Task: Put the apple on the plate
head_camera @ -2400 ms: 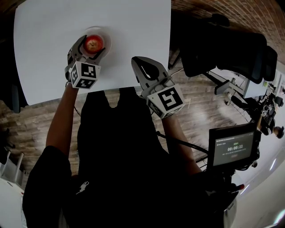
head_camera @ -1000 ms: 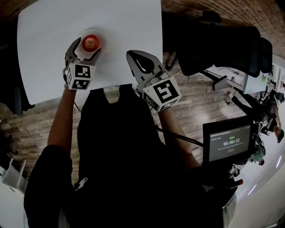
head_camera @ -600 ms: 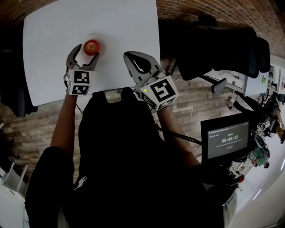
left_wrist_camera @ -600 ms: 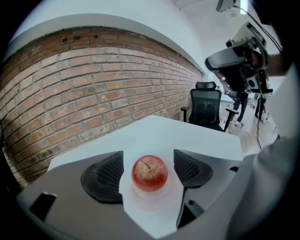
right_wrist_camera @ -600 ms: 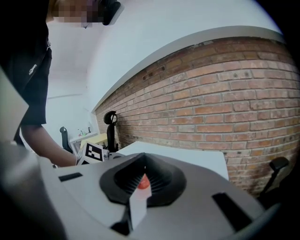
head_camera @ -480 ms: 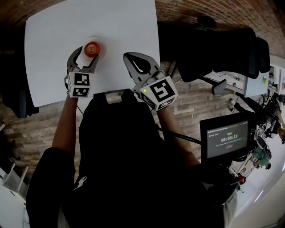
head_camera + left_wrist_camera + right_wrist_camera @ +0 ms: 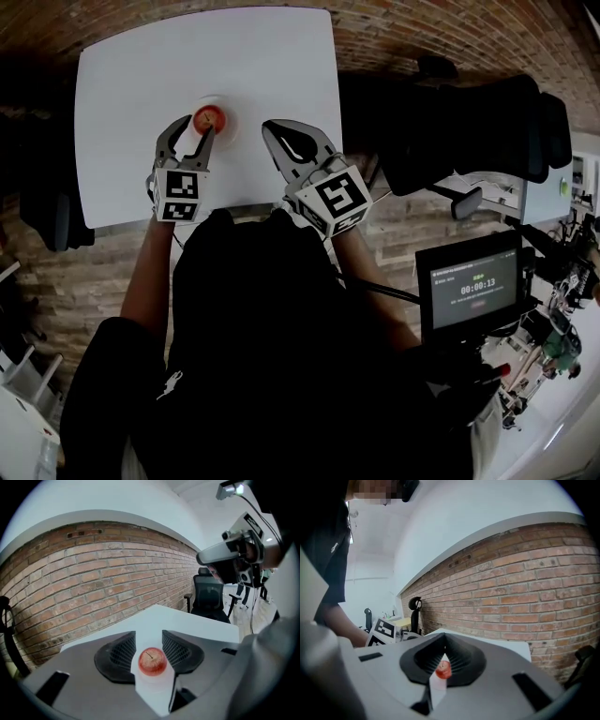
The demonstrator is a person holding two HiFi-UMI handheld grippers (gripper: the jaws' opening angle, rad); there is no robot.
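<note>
Apple (image 7: 208,119) on plate (image 7: 226,111) — left gripper (image 7: 192,129) released, jaws closing on nothing; right gripper (image 7: 274,129) clenched, empty — we should lift clear of plate.

An office-like room: brick wall (image 7: 93,573), black swivel chair (image 7: 209,600).

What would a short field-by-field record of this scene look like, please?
apple: red, stem up, resting on the plate
plate: white, on the table, left of its middle
table: white; holds only the plate and apple
left hand-held gripper: jaws apart and closing, nothing held, on the person's side of the plate, clear of the apple
right hand-held gripper: jaws together, empty, right of the plate
task: apple is on the plate
</note>
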